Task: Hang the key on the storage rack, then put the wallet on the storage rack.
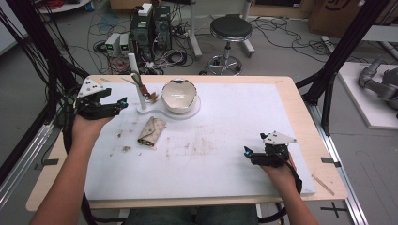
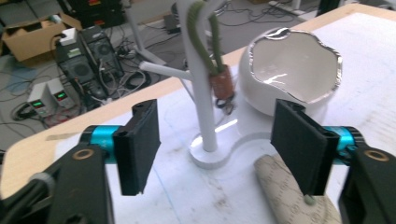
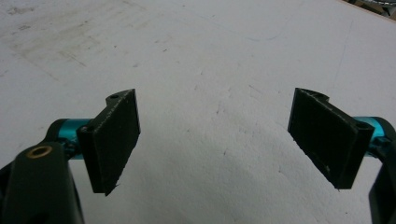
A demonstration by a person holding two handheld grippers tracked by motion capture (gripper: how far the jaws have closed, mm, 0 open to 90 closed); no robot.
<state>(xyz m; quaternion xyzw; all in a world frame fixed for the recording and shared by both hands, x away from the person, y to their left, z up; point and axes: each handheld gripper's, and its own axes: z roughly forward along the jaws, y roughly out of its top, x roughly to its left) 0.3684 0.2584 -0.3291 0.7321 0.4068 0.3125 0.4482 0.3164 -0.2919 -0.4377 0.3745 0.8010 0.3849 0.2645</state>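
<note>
**Both hand-held grippers spread, nothing held**

My right hand-held gripper (image 1: 250, 154) sits nearest me, low over the white mat (image 1: 234, 140), well to the right of the stand and apart from everything on it. In the right gripper view its jaws stand wide apart with only bare, faintly stained mat (image 3: 210, 93) between them.

My left hand-held gripper (image 1: 115, 106) is farther out, just left of the stand and level with it, raised over the mat's left edge. Its jaws are spread too, gripping nothing; in the left gripper view the gap (image 2: 215, 154) frames the stand's post.

A rolled patterned pouch (image 1: 151, 132) lies flat on the mat just in front of the stand, close to its base; in the left gripper view it (image 2: 289, 200) shows under my right-hand jaw.

The white stand (image 1: 141, 93) rises upright from a flat base. A green loop with a brown tag (image 2: 220, 83) hangs from the stand. A white bowl (image 1: 178, 95) with a wavy rim sits on the same base, just right of the post.

Past the tabletop (image 1: 291, 93), behind the stand, are a stool (image 1: 230, 30) and computer boxes (image 1: 150, 28) on the floor.
</note>
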